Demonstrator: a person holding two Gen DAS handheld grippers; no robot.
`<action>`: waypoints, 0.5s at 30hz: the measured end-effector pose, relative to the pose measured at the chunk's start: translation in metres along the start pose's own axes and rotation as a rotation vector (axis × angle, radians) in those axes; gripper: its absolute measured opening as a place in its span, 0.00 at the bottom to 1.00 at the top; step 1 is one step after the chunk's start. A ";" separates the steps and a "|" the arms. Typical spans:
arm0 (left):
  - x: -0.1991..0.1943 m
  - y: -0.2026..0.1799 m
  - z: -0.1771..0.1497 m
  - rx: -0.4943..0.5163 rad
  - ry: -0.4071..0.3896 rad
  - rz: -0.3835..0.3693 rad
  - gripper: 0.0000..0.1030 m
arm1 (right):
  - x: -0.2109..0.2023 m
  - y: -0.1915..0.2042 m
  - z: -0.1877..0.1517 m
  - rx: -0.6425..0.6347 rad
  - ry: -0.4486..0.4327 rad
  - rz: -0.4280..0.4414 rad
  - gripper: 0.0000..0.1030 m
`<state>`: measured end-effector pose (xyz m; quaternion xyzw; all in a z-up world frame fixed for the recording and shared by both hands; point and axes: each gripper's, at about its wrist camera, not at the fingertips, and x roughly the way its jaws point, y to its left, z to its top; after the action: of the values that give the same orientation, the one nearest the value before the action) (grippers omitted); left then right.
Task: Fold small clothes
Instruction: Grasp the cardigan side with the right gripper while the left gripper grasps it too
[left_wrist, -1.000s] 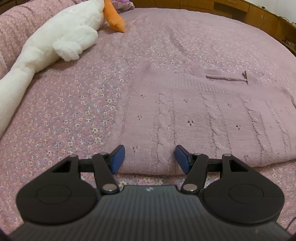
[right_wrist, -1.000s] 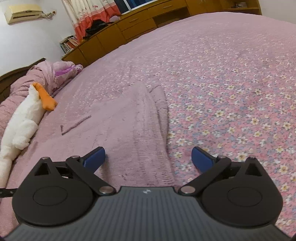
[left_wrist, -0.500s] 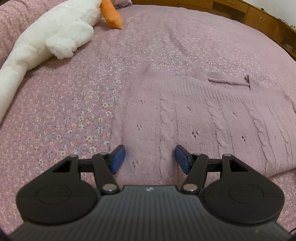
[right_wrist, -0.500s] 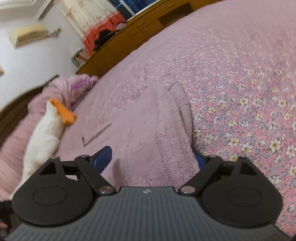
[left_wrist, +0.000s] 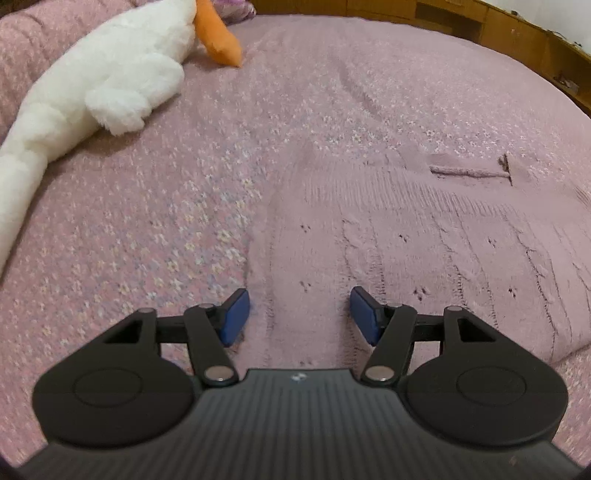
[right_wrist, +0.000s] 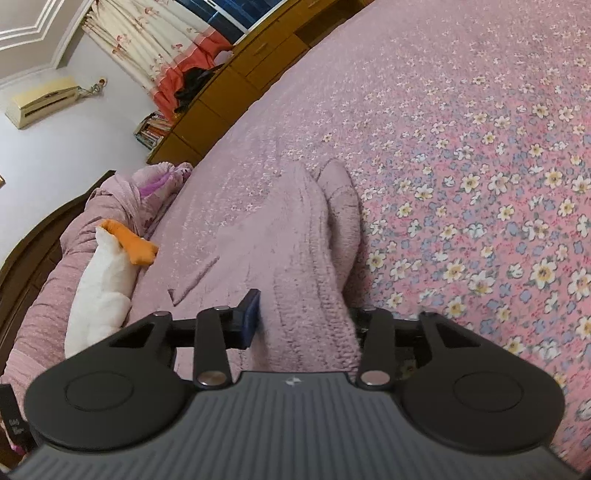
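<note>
Since the earlier frames the left gripper (left_wrist: 299, 314) has been carried a little further over the near left corner of the sweater (left_wrist: 424, 251), its jaws kept half open with nothing pressed between them: the left pad (left_wrist: 234, 315) is seen over the sweater's left edge, the right pad over the knit itself. The sweater, a soft pink cable knit, is spread flat on the flowered bedspread (left_wrist: 129, 229), to the right of a white plush goose (left_wrist: 103, 85) lying well apart at the far left. At the right side, the right gripper (right_wrist: 303, 317) has been rolled and its jaws have just been closing around the sweater's near right edge, which is now bunched up between them; the right pad is hidden behind the raised fabric, so firm contact cannot be confirmed. The knit is judged light, limp and stretchy, not slippery and not fragile, though loose stitches could be snagged. It is best taken at the two near corners, through a doubled edge, so that the fold can be lifted evenly without sagging in the middle.
</note>
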<state>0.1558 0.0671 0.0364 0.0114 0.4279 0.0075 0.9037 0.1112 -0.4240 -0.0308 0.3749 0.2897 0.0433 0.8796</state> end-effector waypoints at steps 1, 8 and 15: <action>-0.001 0.002 0.000 0.010 -0.013 0.012 0.60 | 0.001 0.002 -0.001 -0.003 -0.006 -0.004 0.54; 0.003 0.025 0.000 -0.036 0.005 -0.017 0.60 | 0.002 0.025 -0.001 -0.016 -0.047 -0.101 0.33; 0.009 0.042 0.002 -0.132 0.039 -0.090 0.61 | -0.008 0.089 0.013 -0.141 -0.075 -0.114 0.33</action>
<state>0.1631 0.1093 0.0322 -0.0678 0.4439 -0.0048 0.8935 0.1245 -0.3705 0.0410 0.2963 0.2738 -0.0006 0.9150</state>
